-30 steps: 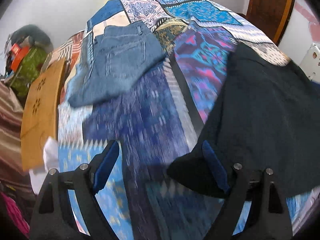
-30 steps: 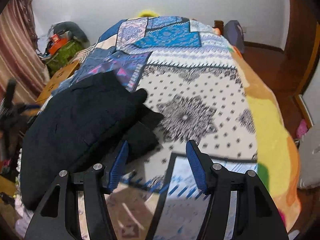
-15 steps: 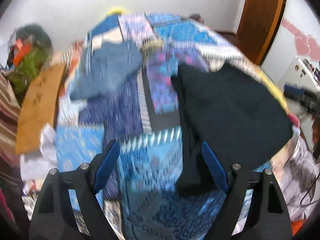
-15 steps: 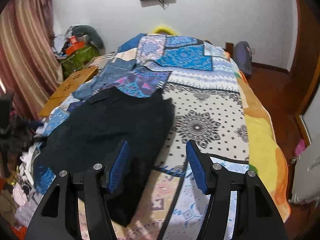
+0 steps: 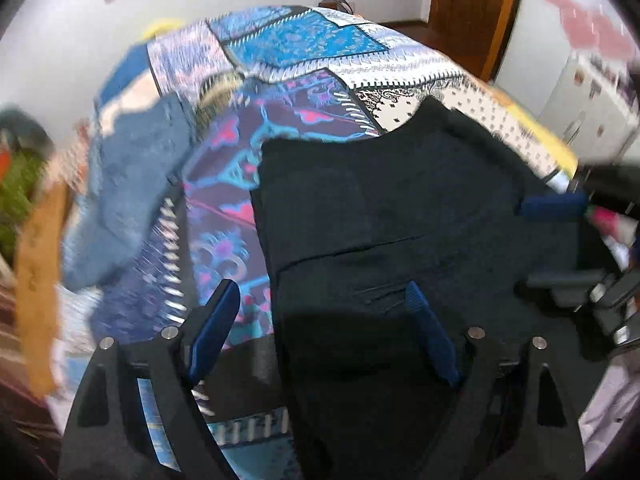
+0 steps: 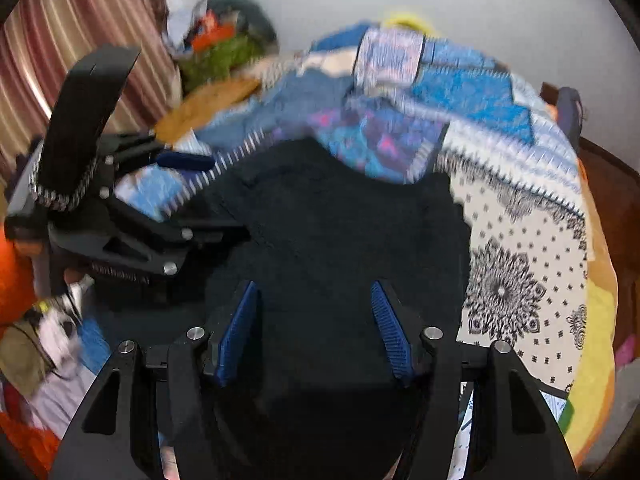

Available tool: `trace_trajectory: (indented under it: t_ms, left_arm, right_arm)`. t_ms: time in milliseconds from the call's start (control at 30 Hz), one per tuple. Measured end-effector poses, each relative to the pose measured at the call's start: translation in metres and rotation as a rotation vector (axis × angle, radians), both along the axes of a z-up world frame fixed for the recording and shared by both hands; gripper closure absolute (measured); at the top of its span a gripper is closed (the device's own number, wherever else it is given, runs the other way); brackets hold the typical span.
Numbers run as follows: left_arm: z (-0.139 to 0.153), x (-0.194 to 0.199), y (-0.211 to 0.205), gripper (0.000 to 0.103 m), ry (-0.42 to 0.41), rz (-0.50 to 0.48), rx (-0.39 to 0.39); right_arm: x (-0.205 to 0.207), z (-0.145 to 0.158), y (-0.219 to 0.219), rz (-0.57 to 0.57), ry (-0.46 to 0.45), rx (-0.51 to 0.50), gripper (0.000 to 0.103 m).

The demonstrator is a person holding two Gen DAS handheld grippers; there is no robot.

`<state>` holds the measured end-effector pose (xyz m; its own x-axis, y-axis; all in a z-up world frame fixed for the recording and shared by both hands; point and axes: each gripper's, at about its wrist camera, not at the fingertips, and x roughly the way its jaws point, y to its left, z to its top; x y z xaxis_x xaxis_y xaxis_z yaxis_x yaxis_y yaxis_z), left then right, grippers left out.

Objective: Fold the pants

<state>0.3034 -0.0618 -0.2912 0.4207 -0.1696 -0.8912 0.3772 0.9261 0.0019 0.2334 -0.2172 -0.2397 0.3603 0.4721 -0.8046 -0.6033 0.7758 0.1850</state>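
Black pants [image 5: 400, 200] lie spread on the patchwork bedspread [image 5: 304, 40], a fold line crossing them. My left gripper [image 5: 320, 296] hovers over their left edge. Its jaws are wide and opening, and its pads press on nothing. My right gripper [image 6: 314, 292] hangs above the pants [image 6: 340, 220] with its jaws half apart and closing. Only cloth lies below the gap. Each gripper shows in the other's view: the right gripper [image 5: 560, 240] at the pants' right side, the left gripper [image 6: 160, 200] at their left.
Folded blue jeans [image 5: 132, 184] lie further up the bed on the left. A wooden board [image 5: 36, 280] stands beside the bed. A brown door [image 5: 472, 4] and a white cabinet [image 5: 592, 92] are on the right. Bags [image 6: 224, 48] and striped curtains [image 6: 80, 20] fill the far left corner.
Both grippers have swung in over the black pants, the left from the patterned spread, the right from the dotted cloth. The pants, bunched a second ago, now lie flat.
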Motion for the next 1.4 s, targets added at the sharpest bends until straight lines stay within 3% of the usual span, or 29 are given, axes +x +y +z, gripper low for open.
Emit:
trace_trajectory:
  t_ms: [100,200,500,567,733,867,967,1067,1200,1400]
  left_arm:
    - [-0.003,0.000,0.024,0.016,0.062,0.027,-0.098]
    - [-0.001,-0.013,0.033,0.016,0.066,0.038,-0.114]
    - [0.021,-0.064,0.049,0.016,-0.022,0.055,-0.018]
    - [0.023,-0.074,0.060,0.016,-0.052,0.076,0.064]
    - [0.005,-0.086,0.088,0.029,0.011,0.121,0.140]
    - [0.026,-0.088,0.102,0.029,-0.038,0.158,0.107]
    - [0.054,-0.081,0.101,0.029,-0.102,0.163,0.034]
    - [0.071,-0.067,0.086,0.020,-0.133,0.148,-0.043]
    - [0.060,-0.046,0.060,0.017,-0.064,0.108,-0.113]
    - [0.019,-0.015,0.034,0.017,0.080,0.078,-0.119]
  right_arm:
    - [-0.012,-0.010,-0.006,0.050,-0.004,-0.030,0.050]
    - [-0.024,-0.006,-0.023,0.035,0.001,-0.046,0.050]
    - [-0.055,-0.001,-0.075,-0.130,0.055,0.048,0.048]
    - [-0.060,-0.001,-0.080,-0.148,0.047,0.045,0.048]
    - [-0.067,0.000,-0.084,-0.167,0.031,0.028,0.048]
    - [-0.065,0.005,-0.089,-0.185,0.024,0.019,0.048]
    - [-0.061,0.016,-0.091,-0.206,0.002,0.011,0.047]
    - [-0.058,0.028,-0.092,-0.226,-0.047,0.024,0.044]
    - [-0.046,0.030,-0.090,-0.263,-0.045,0.089,0.040]
    - [-0.022,0.002,-0.081,-0.268,0.048,0.108,0.040]
